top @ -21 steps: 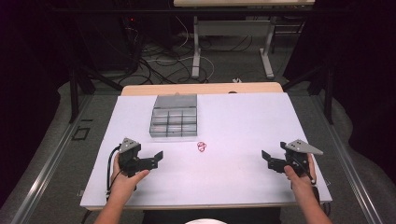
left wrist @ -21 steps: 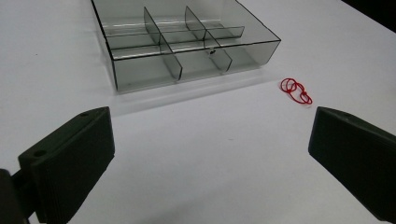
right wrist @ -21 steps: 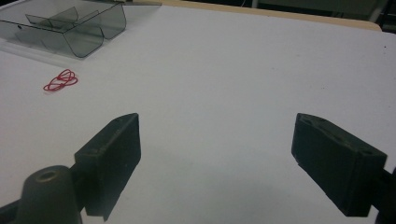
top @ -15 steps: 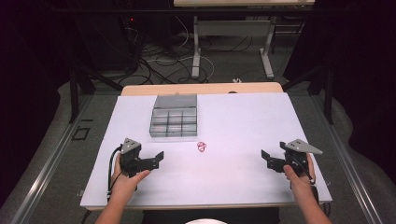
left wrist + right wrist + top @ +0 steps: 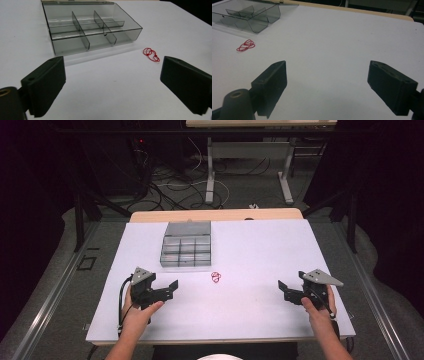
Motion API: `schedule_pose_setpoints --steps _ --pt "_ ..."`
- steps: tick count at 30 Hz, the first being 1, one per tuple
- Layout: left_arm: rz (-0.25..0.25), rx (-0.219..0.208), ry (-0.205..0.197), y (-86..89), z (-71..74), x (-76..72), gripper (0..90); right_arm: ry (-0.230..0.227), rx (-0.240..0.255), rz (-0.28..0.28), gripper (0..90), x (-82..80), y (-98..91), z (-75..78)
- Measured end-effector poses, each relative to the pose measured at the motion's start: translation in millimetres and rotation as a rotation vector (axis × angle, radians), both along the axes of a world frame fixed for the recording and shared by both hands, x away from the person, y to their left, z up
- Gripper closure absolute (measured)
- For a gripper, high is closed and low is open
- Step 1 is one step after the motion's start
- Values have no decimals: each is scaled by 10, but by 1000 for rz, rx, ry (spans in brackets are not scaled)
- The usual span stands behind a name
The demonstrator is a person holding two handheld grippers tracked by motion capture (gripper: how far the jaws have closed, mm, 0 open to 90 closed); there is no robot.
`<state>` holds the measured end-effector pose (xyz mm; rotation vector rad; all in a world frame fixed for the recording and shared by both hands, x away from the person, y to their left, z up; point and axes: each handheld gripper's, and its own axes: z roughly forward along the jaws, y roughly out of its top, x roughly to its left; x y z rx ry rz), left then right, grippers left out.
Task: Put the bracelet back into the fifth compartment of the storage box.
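Observation:
A small tangle of red string (image 5: 216,277) lies on the white table top (image 5: 250,250), just in front of a clear divided organiser box (image 5: 186,251). My left gripper (image 5: 170,287) rests low at the front left, jaws wide open and empty, pointing toward the string (image 5: 151,54) and the box (image 5: 90,30). At the front right my right gripper (image 5: 284,290) is held open and empty, facing left across the table. From it the red string (image 5: 245,45) sits far ahead to the left, near the box (image 5: 249,16).
The box's compartments look empty. A wooden strip (image 5: 215,215) edges the table's far side. Beyond it are desk legs and cables (image 5: 200,175) on the floor. Wide bare table surface separates the two grippers.

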<state>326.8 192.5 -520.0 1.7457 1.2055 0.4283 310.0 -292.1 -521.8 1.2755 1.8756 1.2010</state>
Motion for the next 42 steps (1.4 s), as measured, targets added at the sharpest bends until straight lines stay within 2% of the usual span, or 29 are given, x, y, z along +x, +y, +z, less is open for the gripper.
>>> schedule_pose_setpoints --steps 6,10,16,20,29,33,40,42 --pt "-12 -8 -4 -79 78 46 145 12 1 -5 154 11 -20 -15" --pt "-22 4 -13 -159 134 83 169 6 11 -15 154 18 -28 -17" --pt "-31 -3 11 -244 174 165 218 11 6 -18 154 20 -32 -10" --pt "-40 -3 9 -301 214 234 235 11 4 -16 154 24 -39 -11" --pt "-19 -9 6 -390 274 390 253 18 10 -16 154 22 -50 -7" --pt "-19 -24 10 -435 287 454 253 21 6 -8 154 23 -45 -12" --pt "-26 -55 65 -536 278 579 255 19 6 -5 155 30 -49 -21" --pt "-29 -48 80 -567 281 610 265 19 8 -3 154 34 -49 -22"
